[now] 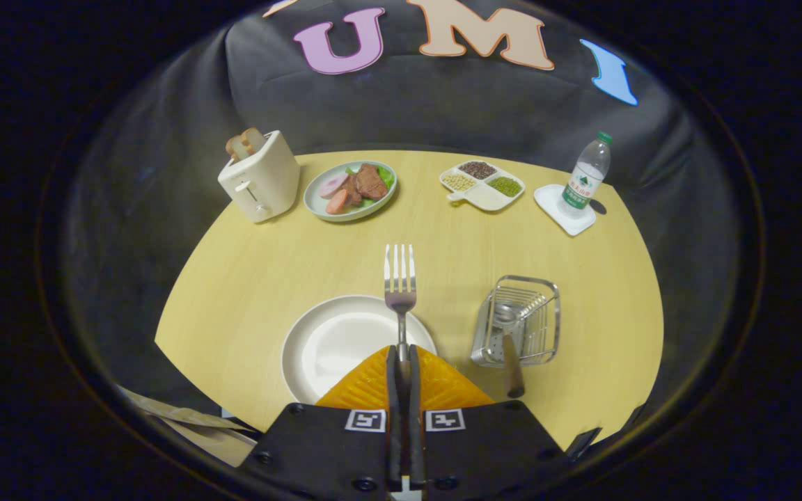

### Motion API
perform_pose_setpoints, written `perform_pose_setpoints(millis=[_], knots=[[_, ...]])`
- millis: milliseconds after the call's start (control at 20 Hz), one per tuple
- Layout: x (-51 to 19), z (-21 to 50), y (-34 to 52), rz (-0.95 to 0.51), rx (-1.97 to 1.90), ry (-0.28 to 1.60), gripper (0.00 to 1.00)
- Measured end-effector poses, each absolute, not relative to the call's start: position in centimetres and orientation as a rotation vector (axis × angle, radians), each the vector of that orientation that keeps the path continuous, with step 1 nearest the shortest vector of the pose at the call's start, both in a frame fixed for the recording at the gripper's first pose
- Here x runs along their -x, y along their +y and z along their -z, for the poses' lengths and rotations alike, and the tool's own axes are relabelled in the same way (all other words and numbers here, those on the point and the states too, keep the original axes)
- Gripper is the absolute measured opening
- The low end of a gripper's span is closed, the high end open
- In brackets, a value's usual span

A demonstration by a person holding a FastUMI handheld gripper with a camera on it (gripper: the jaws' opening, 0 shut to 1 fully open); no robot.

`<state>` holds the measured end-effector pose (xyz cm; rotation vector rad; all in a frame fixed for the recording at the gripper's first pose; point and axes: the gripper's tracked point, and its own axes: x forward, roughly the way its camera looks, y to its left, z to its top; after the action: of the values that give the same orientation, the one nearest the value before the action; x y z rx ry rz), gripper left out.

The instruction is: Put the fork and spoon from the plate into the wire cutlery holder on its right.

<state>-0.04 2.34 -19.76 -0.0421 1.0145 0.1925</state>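
Observation:
My gripper (402, 352) is shut on the handle of a metal fork (399, 277), whose tines point away from me above the table. Under the fingers lies the white plate (317, 348), bare of cutlery. To the right of the plate stands the wire cutlery holder (537, 292). A spoon (509, 334) rests in it, bowl inside and dark handle sticking out toward me over the near rim.
On the far side of the round wooden table (248, 278) stand a toaster (260, 177) with bread, a plate of meat and greens (351, 189), a divided dish of beans (482, 184) and a water bottle (585, 177) on a white coaster.

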Motion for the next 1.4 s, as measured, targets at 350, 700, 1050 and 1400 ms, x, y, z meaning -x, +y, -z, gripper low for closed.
perform_pose_setpoints(millis=[350,700,1050,1400], knots=[[-1.2,18.4,-1.2,-0.14,0.045,1.005,0.07],[-2.0,17.3,-4.9,-0.088,0.096,0.999,0.07],[-1.2,19.1,-9.9,-0.04,0.197,1.075,0.07],[-0.9,20.4,-9.9,-0.048,0.194,1.093,0.1]])
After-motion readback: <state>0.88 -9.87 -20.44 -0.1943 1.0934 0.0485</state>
